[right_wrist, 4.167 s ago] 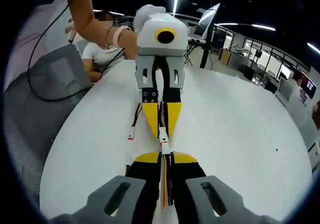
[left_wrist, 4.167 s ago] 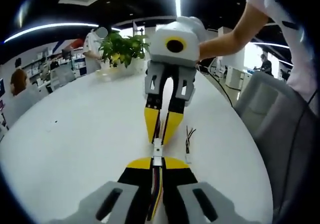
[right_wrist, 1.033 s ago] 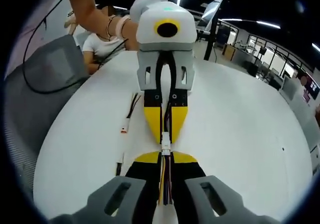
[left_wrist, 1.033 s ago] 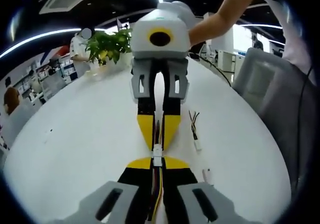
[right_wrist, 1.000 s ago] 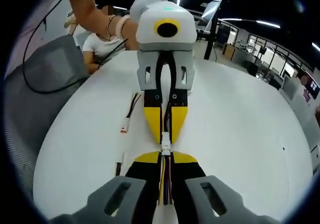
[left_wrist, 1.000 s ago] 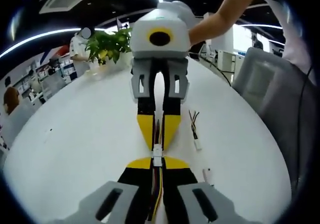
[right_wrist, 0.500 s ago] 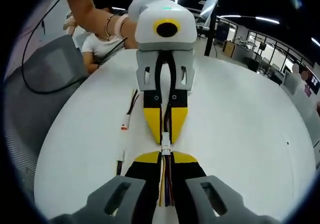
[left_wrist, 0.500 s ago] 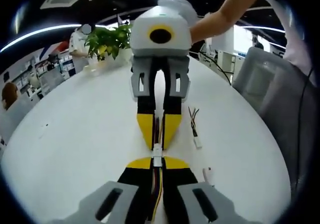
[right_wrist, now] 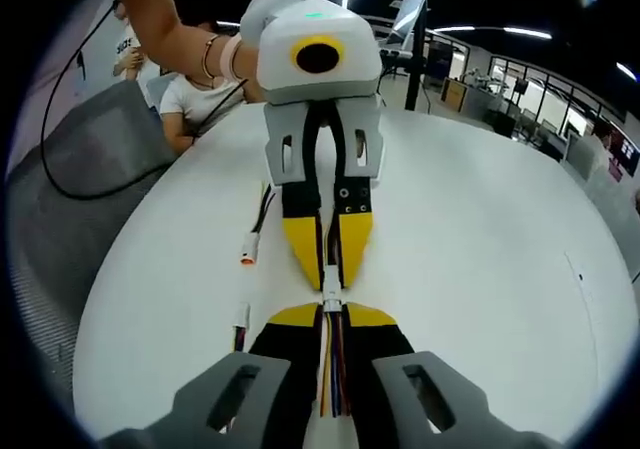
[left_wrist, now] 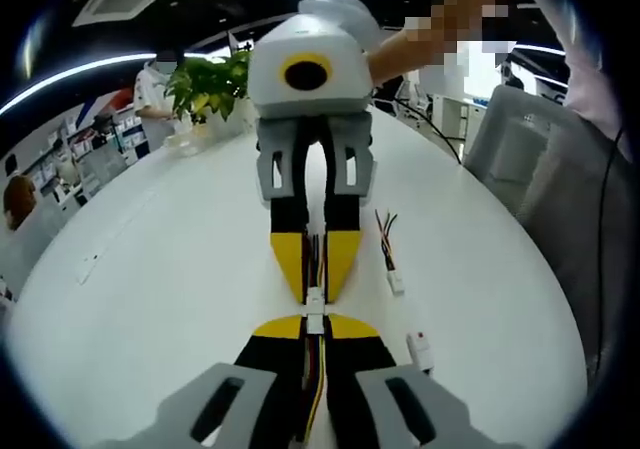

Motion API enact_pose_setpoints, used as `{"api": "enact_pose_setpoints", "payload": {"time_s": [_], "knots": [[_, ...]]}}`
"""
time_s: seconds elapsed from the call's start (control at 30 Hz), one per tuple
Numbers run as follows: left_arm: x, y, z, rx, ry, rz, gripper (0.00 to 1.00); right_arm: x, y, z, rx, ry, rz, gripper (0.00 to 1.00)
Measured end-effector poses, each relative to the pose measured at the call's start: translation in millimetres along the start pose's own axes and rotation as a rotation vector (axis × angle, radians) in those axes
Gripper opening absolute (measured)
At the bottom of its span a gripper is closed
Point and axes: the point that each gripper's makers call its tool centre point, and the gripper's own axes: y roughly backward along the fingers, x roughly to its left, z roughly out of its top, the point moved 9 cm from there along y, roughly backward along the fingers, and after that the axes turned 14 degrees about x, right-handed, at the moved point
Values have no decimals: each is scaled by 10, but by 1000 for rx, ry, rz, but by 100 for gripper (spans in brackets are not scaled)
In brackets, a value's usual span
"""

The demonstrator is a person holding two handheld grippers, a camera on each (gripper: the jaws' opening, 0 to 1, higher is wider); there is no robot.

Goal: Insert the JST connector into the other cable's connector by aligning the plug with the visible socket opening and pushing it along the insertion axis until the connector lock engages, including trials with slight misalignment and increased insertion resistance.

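Your left gripper [left_wrist: 314, 327] and right gripper [right_wrist: 331, 314] stay clamped on their cables, tip to tip, with the white JST connectors [left_wrist: 315, 307] mated between them as before. A spare cable [left_wrist: 388, 259] and loose connector [left_wrist: 420, 350] lie beside them on the white table [left_wrist: 150, 289], blocking nothing.

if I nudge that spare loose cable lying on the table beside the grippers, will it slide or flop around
The spare cable looks thin and light, so it would probably slide easily on the smooth white table. Its separate wires are splayed, so it likely bends rather than moving stiffly.

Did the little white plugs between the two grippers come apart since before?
No. The white connectors sit joined between the left gripper and the right gripper, as before; the spare cable on the table merely looks shifted.
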Motion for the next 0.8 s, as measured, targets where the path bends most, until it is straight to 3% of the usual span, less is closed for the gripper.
{"api": "enact_pose_setpoints", "payload": {"time_s": [0.5,0.57,0.67,0.8], "knots": [[22,95,-46,38,40,72,13,3,50,-29,-21,-54,-23,17],[4,133,-59,36,50,85,14,0,91,-31,-30,-48,-57,20],[-25,205,-33,43,19,126,20,19,141,-36,-41,-64,-66,22],[-93,315,32,25,5,139,20,79,234,-35,-55,-66,-91,21]]}}
